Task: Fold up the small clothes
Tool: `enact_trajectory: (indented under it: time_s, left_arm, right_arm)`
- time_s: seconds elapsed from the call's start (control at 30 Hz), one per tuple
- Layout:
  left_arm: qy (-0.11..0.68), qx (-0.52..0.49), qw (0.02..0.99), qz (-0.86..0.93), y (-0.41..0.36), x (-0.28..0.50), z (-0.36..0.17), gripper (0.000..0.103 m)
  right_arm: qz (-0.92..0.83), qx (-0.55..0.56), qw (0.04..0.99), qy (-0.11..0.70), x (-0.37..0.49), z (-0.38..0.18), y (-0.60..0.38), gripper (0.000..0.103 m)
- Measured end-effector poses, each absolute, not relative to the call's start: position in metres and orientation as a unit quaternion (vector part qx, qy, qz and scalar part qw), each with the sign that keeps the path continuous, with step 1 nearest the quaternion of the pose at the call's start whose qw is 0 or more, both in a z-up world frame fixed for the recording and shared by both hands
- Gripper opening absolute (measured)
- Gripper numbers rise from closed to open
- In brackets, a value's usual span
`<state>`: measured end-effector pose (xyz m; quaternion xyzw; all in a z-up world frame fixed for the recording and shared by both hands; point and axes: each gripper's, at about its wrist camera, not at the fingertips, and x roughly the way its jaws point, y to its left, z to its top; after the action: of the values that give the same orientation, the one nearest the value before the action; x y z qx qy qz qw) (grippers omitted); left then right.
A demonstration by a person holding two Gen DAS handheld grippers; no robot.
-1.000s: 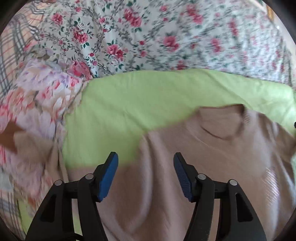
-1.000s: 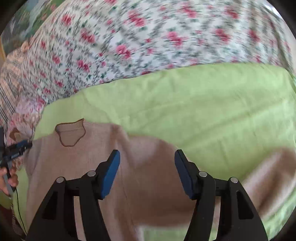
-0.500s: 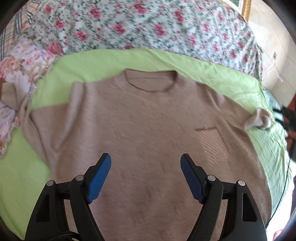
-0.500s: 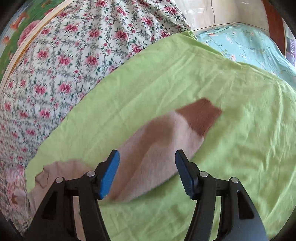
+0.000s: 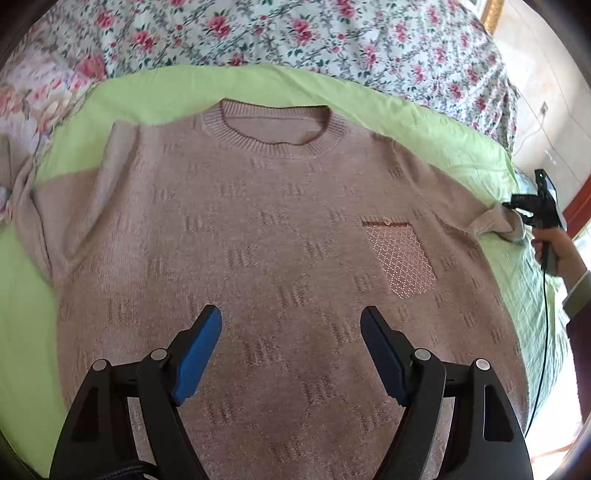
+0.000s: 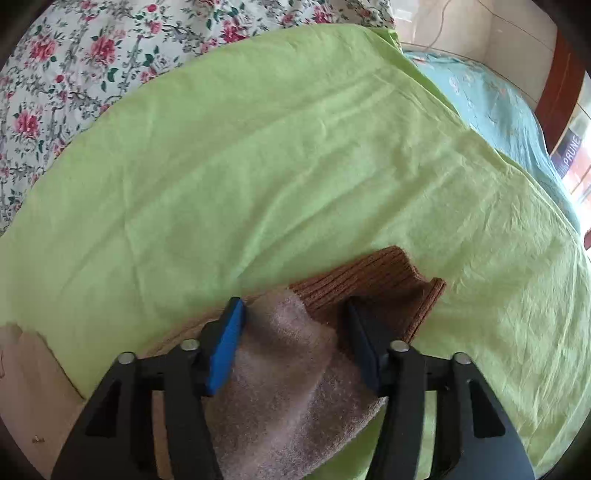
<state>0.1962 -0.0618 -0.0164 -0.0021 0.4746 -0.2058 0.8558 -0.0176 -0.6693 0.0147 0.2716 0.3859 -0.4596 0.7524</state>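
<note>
A beige-pink knit sweater (image 5: 288, 229) lies flat, front up, on a green sheet (image 5: 424, 122); its neckline is at the far side and it has a patterned chest pocket (image 5: 400, 258). My left gripper (image 5: 291, 325) hovers open over the lower chest with nothing between its fingers. The right gripper (image 6: 293, 314) is down on the end of the sweater's right sleeve (image 6: 291, 369), by the brown ribbed cuff (image 6: 373, 280). Its jaws are closing, with the sleeve between the pads. From the left wrist view, that gripper (image 5: 528, 210) sits at the sleeve tip.
Floral bedding (image 5: 332, 33) borders the sheet at the back. The other sleeve (image 5: 33, 206) trails off the sheet's left edge onto a floral cloth. A hand (image 5: 554, 243) with a cable holds the right gripper. A teal cover (image 6: 491, 96) lies beyond the sheet's right edge.
Both views swung right across the sweater. The left gripper opened wider and came over the chest. The right gripper followed the sleeve out to its cuff, dropped onto it and its jaws narrowed slightly.
</note>
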Motion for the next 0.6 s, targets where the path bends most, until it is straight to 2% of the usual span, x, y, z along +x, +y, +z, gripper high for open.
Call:
enact_trajectory:
  time_s: [0.03, 0.3, 0.6]
  left_arm:
    - [0.475, -0.005, 0.855, -0.206, -0.061, 0.196, -0.016, 0.078]
    - [0.47, -0.01, 0.857, -0.208, -0.055, 0.189, -0.01, 0.078]
    - [0.463, -0.062, 0.858, -0.216, -0.03, 0.185, -0.002, 0.078]
  right_arm:
    - [-0.45, 0.277, 0.76, 0.379, -0.019, 0.016, -0.669, 0.01]
    - [-0.313, 0.289, 0.862, 0.275, 0.001, 0.058, -0.603, 0.009]
    - [-0.026, 0.248, 0.929, 0.273, 0.126, 0.071, -0.429, 0.009]
